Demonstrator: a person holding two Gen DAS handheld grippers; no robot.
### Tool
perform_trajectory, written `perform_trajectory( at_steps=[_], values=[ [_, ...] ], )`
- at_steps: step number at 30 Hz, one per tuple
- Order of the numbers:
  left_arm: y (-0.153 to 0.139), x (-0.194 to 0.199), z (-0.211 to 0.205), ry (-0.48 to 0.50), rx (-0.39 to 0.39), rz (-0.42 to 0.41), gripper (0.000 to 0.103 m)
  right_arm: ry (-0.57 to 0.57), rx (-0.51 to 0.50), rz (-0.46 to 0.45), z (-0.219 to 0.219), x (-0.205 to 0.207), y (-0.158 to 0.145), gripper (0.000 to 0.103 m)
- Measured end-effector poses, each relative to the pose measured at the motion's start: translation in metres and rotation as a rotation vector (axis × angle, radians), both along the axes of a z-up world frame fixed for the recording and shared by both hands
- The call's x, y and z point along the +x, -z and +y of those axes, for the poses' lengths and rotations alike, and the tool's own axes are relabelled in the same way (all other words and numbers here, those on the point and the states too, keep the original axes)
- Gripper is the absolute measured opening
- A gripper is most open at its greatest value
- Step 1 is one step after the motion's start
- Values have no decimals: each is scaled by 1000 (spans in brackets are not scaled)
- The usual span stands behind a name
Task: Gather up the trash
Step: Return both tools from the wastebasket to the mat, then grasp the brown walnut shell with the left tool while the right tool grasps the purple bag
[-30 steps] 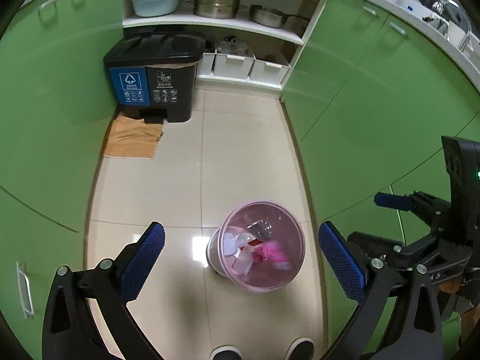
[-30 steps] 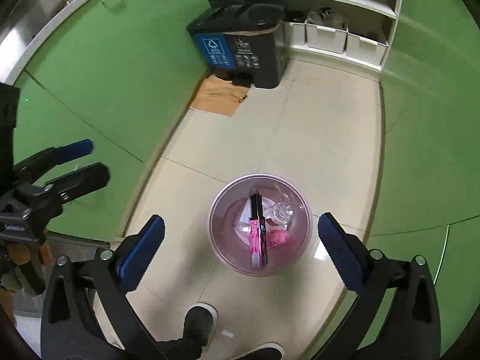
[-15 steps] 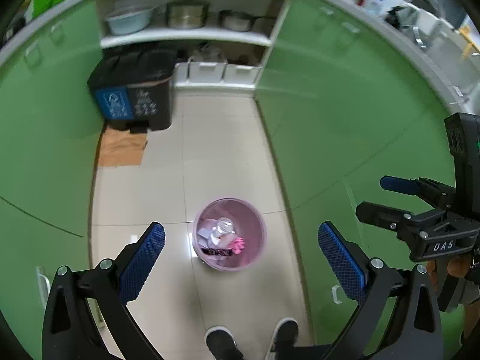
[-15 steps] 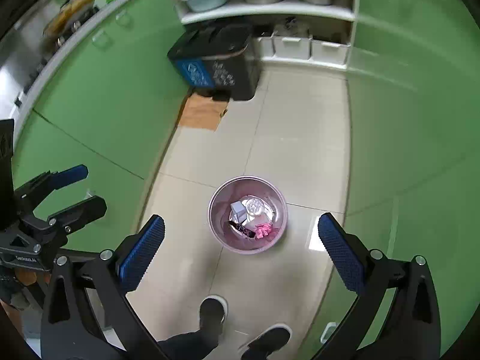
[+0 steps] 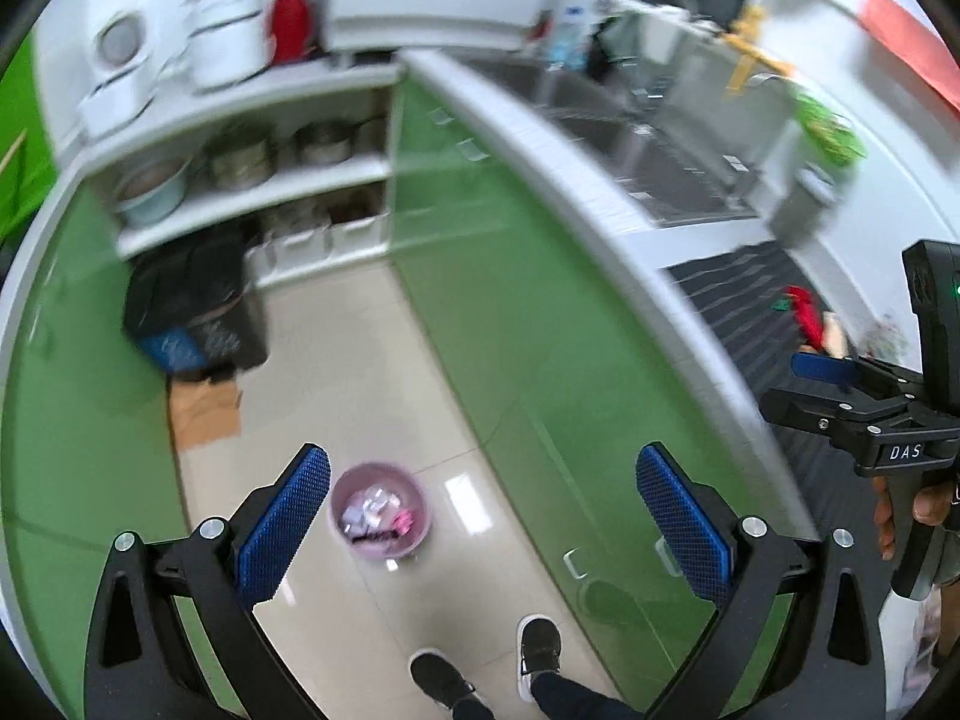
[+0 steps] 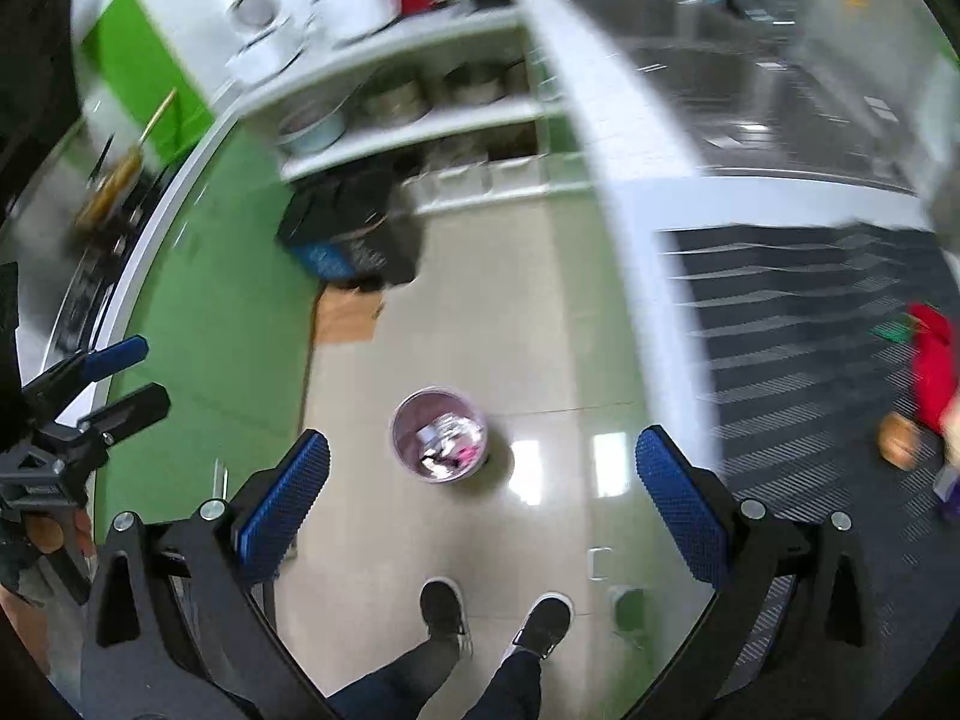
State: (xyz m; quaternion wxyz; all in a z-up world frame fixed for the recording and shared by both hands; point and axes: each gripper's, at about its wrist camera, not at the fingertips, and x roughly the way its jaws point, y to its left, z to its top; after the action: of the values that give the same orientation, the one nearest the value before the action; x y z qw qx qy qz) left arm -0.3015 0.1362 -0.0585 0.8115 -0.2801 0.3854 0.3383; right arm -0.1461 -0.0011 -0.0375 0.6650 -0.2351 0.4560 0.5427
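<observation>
Pink bin [image 5: 381, 509] of trash sits on the floor at my twelve o'clock; my left claw [image 5: 483, 531] and right claw [image 6: 483, 513] gape wide, empty.

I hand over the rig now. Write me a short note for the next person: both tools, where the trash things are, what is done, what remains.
Left tool: open, holds nothing.
Right tool: open, holds nothing.
The round translucent pink plastic trash bin stands on the beige tiled floor between the green cabinets, already with wrappers and a bottle inside.
On the dark ribbed counter mat to the right lie a red item and small bits, too blurred to identify.
Done: some trash is in the bin.
Left: probably collect the counter items and drop them in.
</observation>
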Motion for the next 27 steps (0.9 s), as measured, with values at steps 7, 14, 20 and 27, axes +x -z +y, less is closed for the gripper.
perform_trajectory(
  at_steps=[7,14,20,27],
  values=[
    [-29,93,-35,219,48,-28,98,232,32,-15,-94,67,-20,100],
    [-34,195,-89,404,54,-37,98,387,19,-29,-177,132,-22,100],
    [-28,264,-121,482,37,-15,98,439,-9,-27,-219,179,-14,100],
    [-14,319,-131,555,30,19,98,482,-4,-14,-226,214,-9,100]
  ],
)
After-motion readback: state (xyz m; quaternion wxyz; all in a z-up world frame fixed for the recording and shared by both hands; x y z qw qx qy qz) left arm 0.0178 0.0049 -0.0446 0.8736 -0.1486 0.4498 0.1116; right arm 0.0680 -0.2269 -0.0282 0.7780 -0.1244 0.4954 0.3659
